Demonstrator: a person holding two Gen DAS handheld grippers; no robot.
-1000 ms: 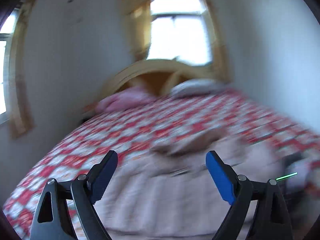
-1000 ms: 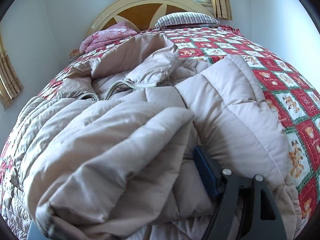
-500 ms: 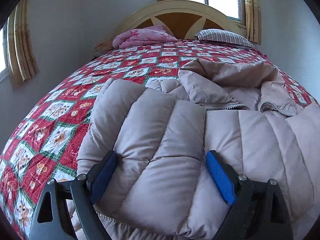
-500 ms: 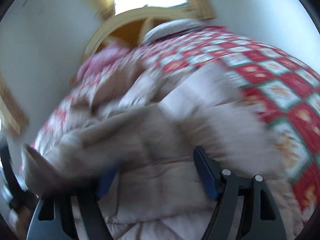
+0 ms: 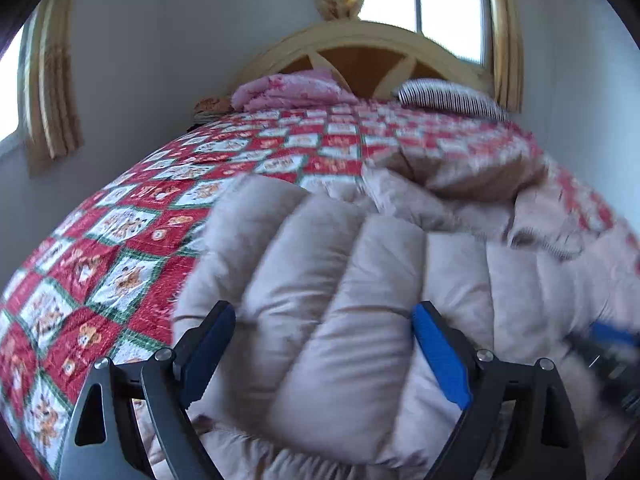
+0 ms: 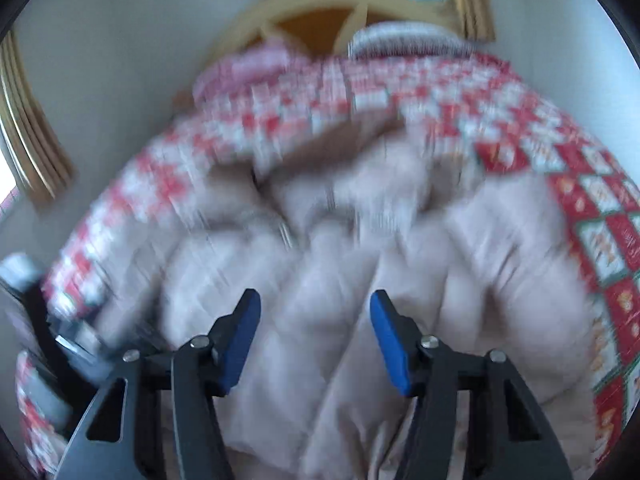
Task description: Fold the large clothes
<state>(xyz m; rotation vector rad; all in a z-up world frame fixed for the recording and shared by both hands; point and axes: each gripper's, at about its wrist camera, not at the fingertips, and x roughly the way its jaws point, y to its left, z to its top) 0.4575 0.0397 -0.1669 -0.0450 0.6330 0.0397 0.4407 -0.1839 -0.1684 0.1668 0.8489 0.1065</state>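
The puffy beige quilted coat (image 5: 344, 288) lies lengthwise toward the far headboard on the red patchwork bedspread (image 5: 120, 240), directly under both spread-jawed grippers: left gripper (image 5: 324, 344), right gripper (image 6: 316, 332).

Both low, facing the headboard (image 5: 360, 46)

Left gripper (image 5: 324, 344) and right gripper (image 6: 315, 334): black frames, blue pads (silver screws at pivots).

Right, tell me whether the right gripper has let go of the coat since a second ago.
Yes. The right gripper held a fold of the coat then; now its jaws stand apart with only flat quilting between them, headboard ahead in both.
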